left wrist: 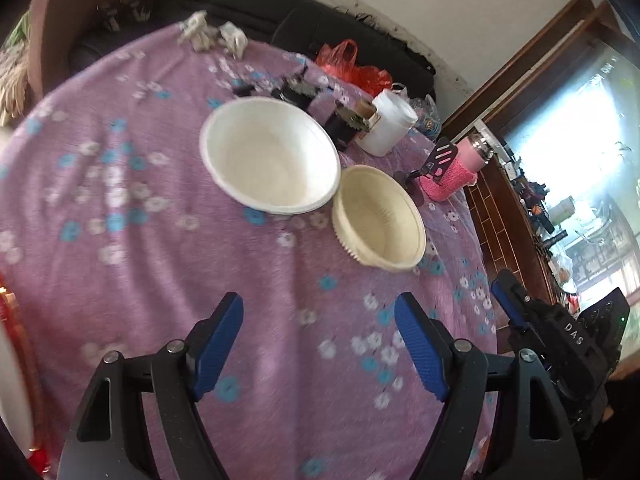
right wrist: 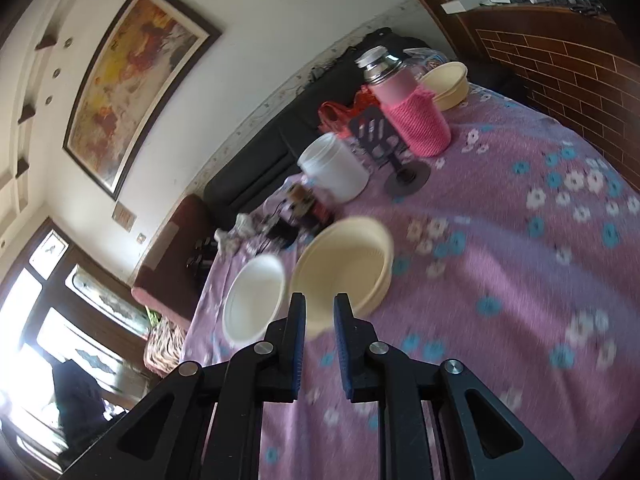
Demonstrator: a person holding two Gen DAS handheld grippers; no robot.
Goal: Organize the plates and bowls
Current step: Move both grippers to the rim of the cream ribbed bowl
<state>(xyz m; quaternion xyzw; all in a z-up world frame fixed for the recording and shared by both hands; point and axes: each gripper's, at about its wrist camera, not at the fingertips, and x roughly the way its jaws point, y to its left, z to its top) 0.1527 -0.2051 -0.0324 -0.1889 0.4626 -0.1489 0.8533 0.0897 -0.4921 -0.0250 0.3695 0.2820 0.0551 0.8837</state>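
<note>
A white bowl (left wrist: 270, 156) and a cream ribbed bowl (left wrist: 380, 220) sit side by side on the purple flowered tablecloth (left wrist: 140, 220). My left gripper (left wrist: 318, 320) is open and empty, held above the cloth short of both bowls. My right gripper (right wrist: 320, 310) has its jaws nearly together with a narrow gap, empty, just short of the near rim of the cream bowl (right wrist: 344, 268); the white bowl (right wrist: 256, 300) lies left of it. The right gripper also shows at the right edge of the left wrist view (left wrist: 516, 304). More cream bowls (right wrist: 446, 82) are stacked at the far edge.
A white jar (right wrist: 334, 168), a pink knit-sleeved flask (right wrist: 412, 112), a dark slotted stand (right wrist: 378, 136), a red bag (left wrist: 352, 66) and small clutter (left wrist: 216, 34) stand along the far side. A dark sofa (right wrist: 256, 168) lies behind; a brick-pattern wall (right wrist: 560, 68) is to the right.
</note>
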